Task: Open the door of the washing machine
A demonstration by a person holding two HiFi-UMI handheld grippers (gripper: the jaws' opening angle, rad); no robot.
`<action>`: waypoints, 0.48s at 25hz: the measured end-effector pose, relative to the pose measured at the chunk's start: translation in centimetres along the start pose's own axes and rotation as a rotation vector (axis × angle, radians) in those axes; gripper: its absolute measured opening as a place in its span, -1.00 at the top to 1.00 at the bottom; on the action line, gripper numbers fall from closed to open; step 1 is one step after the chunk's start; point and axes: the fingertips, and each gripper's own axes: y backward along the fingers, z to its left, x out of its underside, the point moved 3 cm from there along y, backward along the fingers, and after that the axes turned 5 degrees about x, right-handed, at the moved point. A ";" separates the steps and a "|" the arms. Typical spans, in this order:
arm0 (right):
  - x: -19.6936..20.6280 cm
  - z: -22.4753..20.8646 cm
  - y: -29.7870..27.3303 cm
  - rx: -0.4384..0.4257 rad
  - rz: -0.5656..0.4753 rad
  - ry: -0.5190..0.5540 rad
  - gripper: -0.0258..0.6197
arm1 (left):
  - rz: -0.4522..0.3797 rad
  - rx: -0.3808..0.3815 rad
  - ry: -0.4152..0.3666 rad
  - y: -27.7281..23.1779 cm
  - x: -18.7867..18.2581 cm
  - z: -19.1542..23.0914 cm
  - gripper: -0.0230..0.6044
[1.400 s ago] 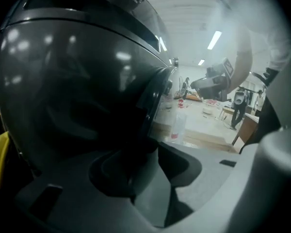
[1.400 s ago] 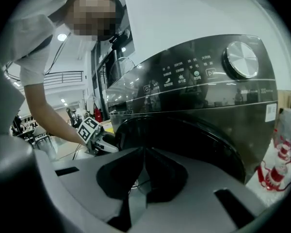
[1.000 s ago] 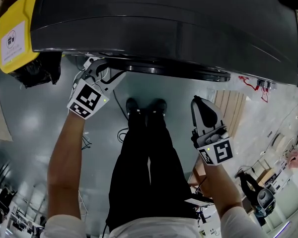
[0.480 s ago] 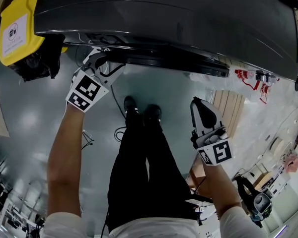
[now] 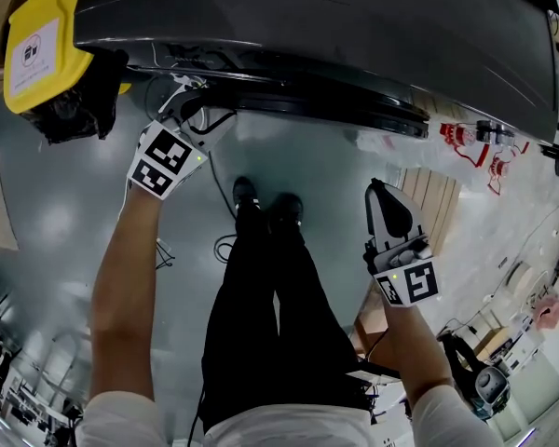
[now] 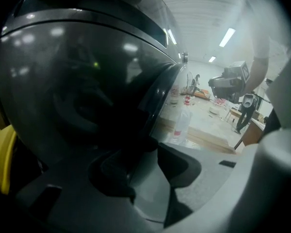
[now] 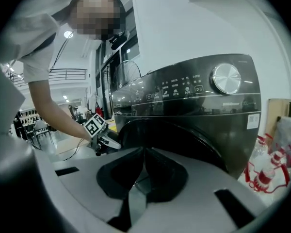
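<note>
At far left, a yellow bin (image 5: 39, 47) sits beside the dark washing machine (image 5: 354, 21). The left gripper (image 5: 188, 112) is at the left edge of the round door (image 5: 354, 108) on the machine's front. Its jaws stand wide apart and have just been opening, with the door's dark rim at their tips; whether a pad touches it is unclear. The right gripper (image 5: 380, 198) hangs clear, nearer and to the right, jaws together on nothing. Only its view shows the control panel's silver dial (image 7: 226, 78); only the head view shows the person's shoes (image 5: 268, 203).
</note>
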 end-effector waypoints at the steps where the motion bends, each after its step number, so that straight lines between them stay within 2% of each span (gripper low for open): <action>1: 0.0 0.0 0.1 0.002 -0.001 -0.002 0.80 | 0.000 -0.004 0.005 0.0 0.0 0.0 0.40; 9: 0.1 0.2 0.6 0.001 -0.004 0.007 0.80 | 0.027 0.006 0.011 0.1 0.3 -0.6 0.39; 12: 0.3 0.2 0.8 -0.006 0.003 0.002 0.80 | -0.011 0.061 -0.005 1.6 2.8 -5.4 0.50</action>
